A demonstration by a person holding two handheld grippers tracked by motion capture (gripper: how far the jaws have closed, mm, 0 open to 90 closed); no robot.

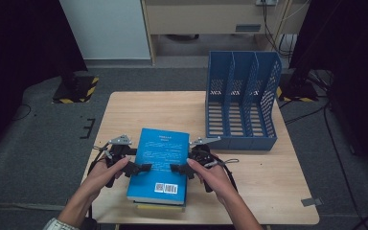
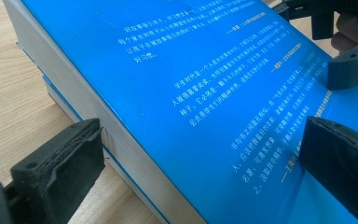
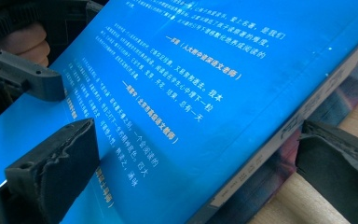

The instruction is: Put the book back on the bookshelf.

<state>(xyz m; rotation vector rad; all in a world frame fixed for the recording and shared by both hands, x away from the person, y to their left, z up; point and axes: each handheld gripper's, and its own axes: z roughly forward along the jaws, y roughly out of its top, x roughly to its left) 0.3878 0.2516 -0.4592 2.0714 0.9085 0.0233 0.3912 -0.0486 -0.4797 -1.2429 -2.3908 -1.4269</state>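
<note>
A thick blue book (image 1: 159,158) with white print lies face up on a short stack of books (image 1: 159,207) near the table's front edge. My left gripper (image 1: 141,167) reaches in from the book's left side. In the left gripper view it (image 2: 203,140) is open: one jaw stands beside the page edge, the other over the cover (image 2: 191,93). My right gripper (image 1: 175,168) comes in from the right side. It (image 3: 198,135) is open astride the spine edge of the cover (image 3: 182,93). A hand holds each gripper.
A blue three-slot file rack (image 1: 242,100) stands at the back right of the wooden table (image 1: 268,177). Lower books (image 3: 349,88) jut out under the blue one. Grey carpet surrounds the table, with cables on the right.
</note>
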